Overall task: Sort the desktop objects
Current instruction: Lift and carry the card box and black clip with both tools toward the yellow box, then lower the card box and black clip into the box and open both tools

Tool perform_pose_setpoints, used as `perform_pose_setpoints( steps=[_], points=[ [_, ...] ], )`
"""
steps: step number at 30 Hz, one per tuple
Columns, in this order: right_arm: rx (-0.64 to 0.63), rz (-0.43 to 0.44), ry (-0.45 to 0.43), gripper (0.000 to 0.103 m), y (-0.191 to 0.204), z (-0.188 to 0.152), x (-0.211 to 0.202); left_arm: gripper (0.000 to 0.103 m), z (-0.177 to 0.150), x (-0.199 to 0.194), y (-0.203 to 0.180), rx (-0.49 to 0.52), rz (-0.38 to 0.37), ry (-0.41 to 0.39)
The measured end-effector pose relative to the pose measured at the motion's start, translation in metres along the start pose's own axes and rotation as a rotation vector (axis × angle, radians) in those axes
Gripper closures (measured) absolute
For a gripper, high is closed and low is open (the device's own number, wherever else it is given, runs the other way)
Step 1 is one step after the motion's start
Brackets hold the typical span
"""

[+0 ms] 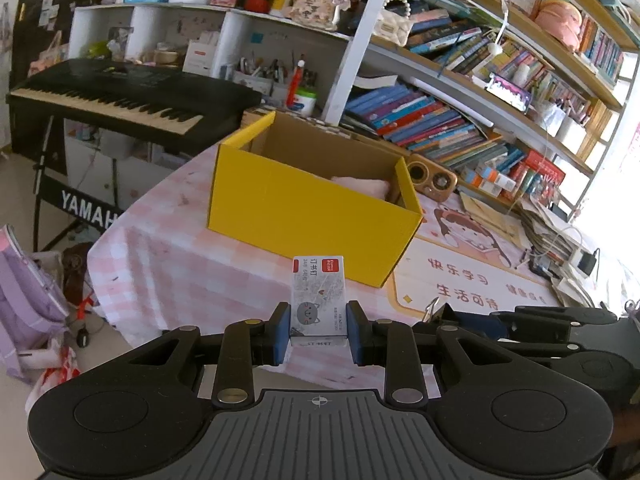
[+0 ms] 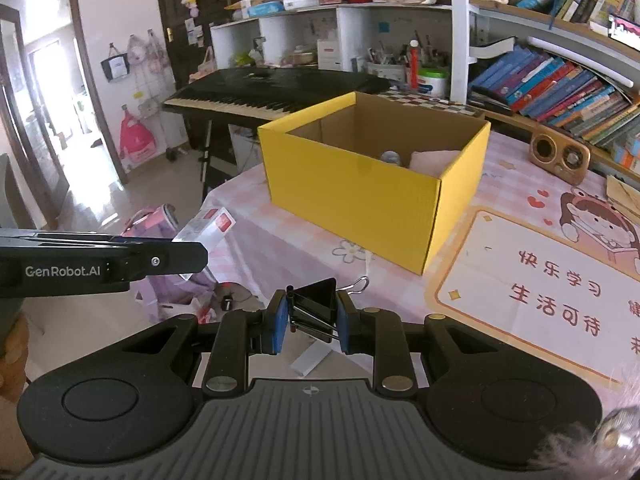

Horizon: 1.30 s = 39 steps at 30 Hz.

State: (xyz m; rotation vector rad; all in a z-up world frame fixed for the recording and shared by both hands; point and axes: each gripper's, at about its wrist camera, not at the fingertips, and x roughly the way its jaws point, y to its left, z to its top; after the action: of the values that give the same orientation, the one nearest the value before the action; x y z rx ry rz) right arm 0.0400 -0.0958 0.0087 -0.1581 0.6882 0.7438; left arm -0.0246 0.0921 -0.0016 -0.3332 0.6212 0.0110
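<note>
Table [image 2: 280, 240], covered in pink-and-white checked cloth: carries the open yellow cardboard box [image 1: 304, 216], which already holds a pale pink soft item [image 2: 434, 160] and a small rounded grey object [image 2: 391, 157].

Left gripper [image 1: 319, 326]: jaws pinching a small white staple box with a red label and cat print [image 1: 319, 300], its long axis pointing away from the jaws toward 12 o'clock. The yellow box lies at 12 o'clock, near.

Right gripper [image 2: 310, 320]: jaws pinching a black metal binder clip [image 2: 316, 300], wire handle at 1 o'clock. The yellow box lies between 12 and 1 o'clock, near but apart.

Judgement: both items are airborne and undeposited. The left gripper appears slightly nearer the box opening; each needs to clear the near wall before release.

A flat white strip [image 2: 310, 360] lies on the table below the right jaws.
</note>
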Motion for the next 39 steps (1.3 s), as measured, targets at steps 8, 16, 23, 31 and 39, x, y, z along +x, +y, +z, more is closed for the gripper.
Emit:
perform_pose_setpoints(
  steps=[8, 16, 23, 31, 39],
  points=[
    [-0.001, -0.001, -0.032, 0.080, -0.001, 0.010, 0.001, 0.075, 0.009, 0.002, 0.002, 0.007, 0.002, -0.018],
    [0.006, 0.005, -0.108, 0.080, -0.013, 0.041, 0.005, 0.075, 0.036, 0.013, 0.004, 0.022, 0.007, -0.069],
    [-0.014, -0.001, -0.206, 0.080, -0.033, 0.093, 0.014, 0.075, 0.081, 0.035, 0.003, 0.049, 0.012, -0.143],
    [-0.052, -0.022, -0.199, 0.080, -0.068, 0.140, 0.064, 0.075, 0.129, 0.087, 0.000, 0.073, 0.011, -0.158],
    [-0.137, -0.039, -0.109, 0.080, -0.097, 0.171, 0.145, 0.075, 0.164, 0.171, 0.006, 0.140, 0.043, -0.043]
  ],
)
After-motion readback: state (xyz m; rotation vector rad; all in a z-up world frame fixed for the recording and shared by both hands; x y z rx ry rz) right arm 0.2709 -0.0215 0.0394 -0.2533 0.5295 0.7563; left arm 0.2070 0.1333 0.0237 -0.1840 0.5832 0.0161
